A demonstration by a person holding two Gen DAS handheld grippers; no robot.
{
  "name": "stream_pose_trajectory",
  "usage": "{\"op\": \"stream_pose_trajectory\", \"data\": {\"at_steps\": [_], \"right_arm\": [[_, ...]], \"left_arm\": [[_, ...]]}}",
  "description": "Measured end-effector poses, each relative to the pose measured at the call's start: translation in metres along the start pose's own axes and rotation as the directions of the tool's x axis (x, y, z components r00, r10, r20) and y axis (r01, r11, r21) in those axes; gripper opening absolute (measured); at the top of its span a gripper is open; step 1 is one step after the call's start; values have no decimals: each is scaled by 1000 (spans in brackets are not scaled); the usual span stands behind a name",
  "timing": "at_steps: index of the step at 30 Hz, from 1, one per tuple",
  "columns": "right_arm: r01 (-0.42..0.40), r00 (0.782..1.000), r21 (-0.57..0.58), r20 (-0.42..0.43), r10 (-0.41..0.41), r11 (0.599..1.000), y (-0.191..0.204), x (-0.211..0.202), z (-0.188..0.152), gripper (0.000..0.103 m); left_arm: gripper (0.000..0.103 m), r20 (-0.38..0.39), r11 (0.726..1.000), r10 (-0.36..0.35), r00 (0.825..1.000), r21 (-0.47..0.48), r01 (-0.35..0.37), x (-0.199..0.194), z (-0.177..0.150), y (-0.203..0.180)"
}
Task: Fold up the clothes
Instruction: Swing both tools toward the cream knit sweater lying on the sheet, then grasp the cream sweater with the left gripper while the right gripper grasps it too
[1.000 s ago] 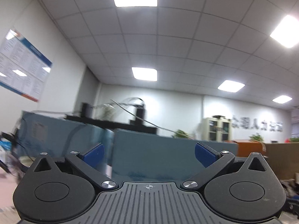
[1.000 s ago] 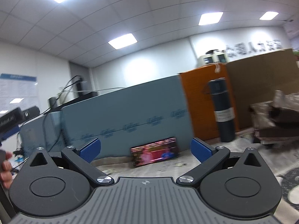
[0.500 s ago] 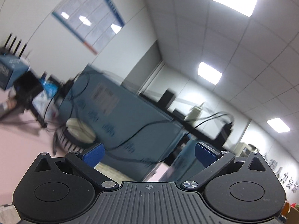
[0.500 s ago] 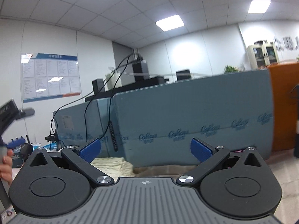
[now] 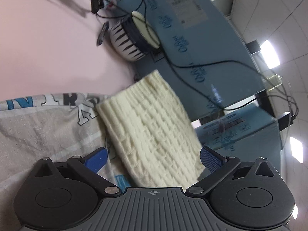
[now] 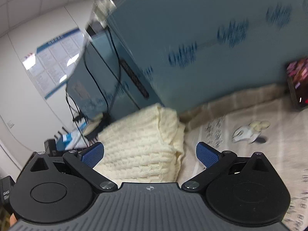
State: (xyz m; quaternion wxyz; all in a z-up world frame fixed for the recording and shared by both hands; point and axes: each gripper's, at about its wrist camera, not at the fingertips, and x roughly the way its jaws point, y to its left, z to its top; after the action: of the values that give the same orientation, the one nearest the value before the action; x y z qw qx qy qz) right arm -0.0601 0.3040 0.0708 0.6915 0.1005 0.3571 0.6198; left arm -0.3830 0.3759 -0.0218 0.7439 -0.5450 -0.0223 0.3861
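A cream cable-knit sweater (image 5: pixel 152 129) lies folded on a printed bed sheet (image 5: pixel 44 127). In the left wrist view it runs straight out between the blue pads of my left gripper (image 5: pixel 153 158), which is open above it and holds nothing. The right wrist view shows the same sweater (image 6: pixel 142 146) from its other side, with a loose edge hanging at its right. My right gripper (image 6: pixel 150 154) is open above that end, nothing between its pads. Both views are motion-blurred.
Blue foam panels (image 5: pixel 202 44) with black cables stand just behind the sweater. A round striped cushion (image 5: pixel 129 38) lies on the pink surface (image 5: pixel 48 38). On the patterned sheet (image 6: pixel 240 134) sit a small white-and-cream object (image 6: pixel 248 130) and a lit screen (image 6: pixel 298 82).
Both grippers have swung down from facing the ceiling and partitions to the bed. The cream sweater now lies under the open jaws of both.
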Motion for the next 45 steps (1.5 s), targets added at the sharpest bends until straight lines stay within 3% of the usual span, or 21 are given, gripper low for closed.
{"op": "stream_pose_trajectory", "data": {"at_steps": [6, 12, 13, 14, 17, 18, 20, 21, 26, 29, 33, 36, 40, 42, 45], "right_arm": [[-2, 994, 132, -108, 17, 991, -22, 48, -4, 103], [10, 995, 64, -102, -3, 998, -7, 83, -3, 103], [21, 995, 49, -99, -16, 999, -3, 86, -4, 99], [31, 995, 37, -95, -27, 999, 1, 89, -5, 85], [66, 996, -10, -67, -67, 998, 10, 89, -12, 48], [59, 997, -24, -51, -60, 998, 13, 86, -12, 44], [38, 999, -42, -28, -39, 998, 18, 79, -12, 32], [21, 1000, -43, -20, -22, 999, 21, 76, -11, 30], [-108, 994, -3, 18, 108, 994, 33, 55, -4, 28], [-168, 985, -10, 35, 168, 986, 44, 41, -2, 28], [-227, 971, -29, 72, 229, 973, 55, 16, 0, 28], [-240, 962, -57, 117, 245, 969, 58, -12, 3, 28], [-208, 967, -31, 146, 210, 978, 33, -59, -2, 28], [-189, 970, -13, 156, 188, 982, 18, -84, -5, 28], [-159, 973, 16, 170, 154, 987, -3, -120, -10, 28]], "left_arm": [[103, -10, 998, -12, 1000, 64, 12, 21, 0, -9], [102, 37, 981, -14, 999, 192, 6, 52, -2, -18], [102, 52, 974, -6, 999, 227, -6, 53, -5, -21], [102, 68, 965, 1, 998, 261, -19, 54, -8, -23], [77, 110, 943, 58, 992, 321, -91, 55, -13, -26], [60, 125, 937, 80, 989, 329, -117, 55, -13, -26], [40, 155, 925, 118, 981, 342, -166, 54, -13, -25], [33, 169, 922, 117, 979, 347, -170, 51, -14, -25], [30, 297, 890, 67, 952, 414, -192, 25, -24, -39], [30, 386, 873, -15, 922, 456, -176, 4, -31, -49], [30, 430, 848, -136, 892, 516, -120, -17, -41, -57], [30, 373, 813, -254, 892, 583, -12, -23, -45, -61], [30, 171, 747, -375, 911, 638, 188, -13, -46, -63], [30, 59, 693, -422, 905, 664, 280, -9, -51, -66], [30, -93, 609, -471, 877, 686, 399, -7, -67, -77]]}}
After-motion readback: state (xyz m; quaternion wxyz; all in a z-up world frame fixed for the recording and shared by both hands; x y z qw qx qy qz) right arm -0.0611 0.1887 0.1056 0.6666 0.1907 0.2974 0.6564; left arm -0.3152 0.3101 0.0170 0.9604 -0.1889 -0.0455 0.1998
